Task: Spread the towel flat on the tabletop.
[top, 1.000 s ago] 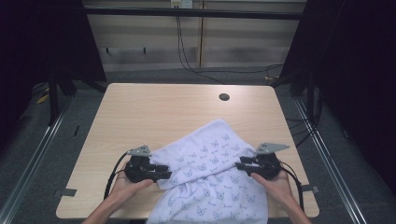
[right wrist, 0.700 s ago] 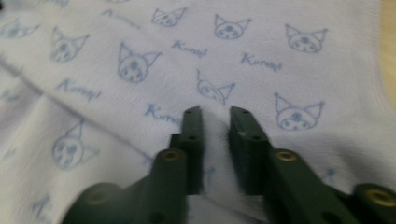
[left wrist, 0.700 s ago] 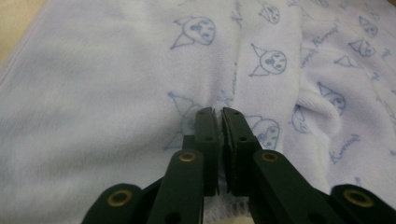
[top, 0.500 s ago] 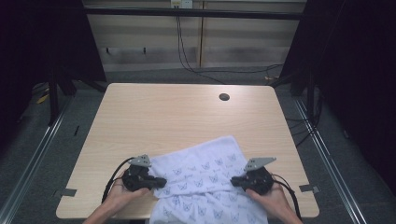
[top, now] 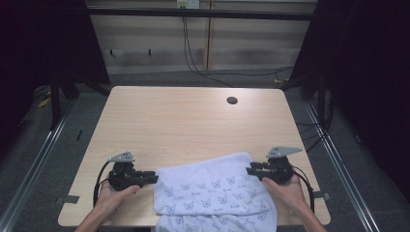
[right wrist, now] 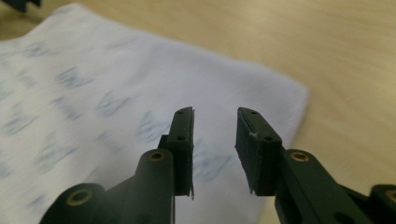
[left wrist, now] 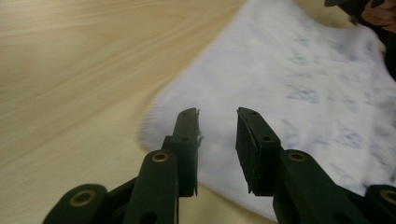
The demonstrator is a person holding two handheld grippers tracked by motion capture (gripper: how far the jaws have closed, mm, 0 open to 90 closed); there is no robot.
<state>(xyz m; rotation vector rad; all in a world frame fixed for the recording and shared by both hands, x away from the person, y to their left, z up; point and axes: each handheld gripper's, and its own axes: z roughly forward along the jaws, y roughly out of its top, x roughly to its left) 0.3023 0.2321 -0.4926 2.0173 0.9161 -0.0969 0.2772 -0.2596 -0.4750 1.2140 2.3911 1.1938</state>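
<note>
A white cloth with small blue prints lies flat near the table's front edge, and its near part hangs over that edge. My left gripper sits just off the cloth's left edge and points right at it. In the left gripper view its jaws have just been opening, the gripper stands open with nothing pinched, and the cloth lies under and beyond the gap. My right gripper sits at the cloth's far right corner. Its jaws have also just been opening; the gripper stands open above the cloth.
The light wooden table has a dark round hole toward its back right. Black frame posts and cables stand behind it, and metal rails run along both sides on the floor. A hand with the other gripper shows in the left gripper view.
Both grippers drew the cloth toward the front edge, then let go of it. The left one slid left, the right one slightly right. The cloth now lies flatter.
</note>
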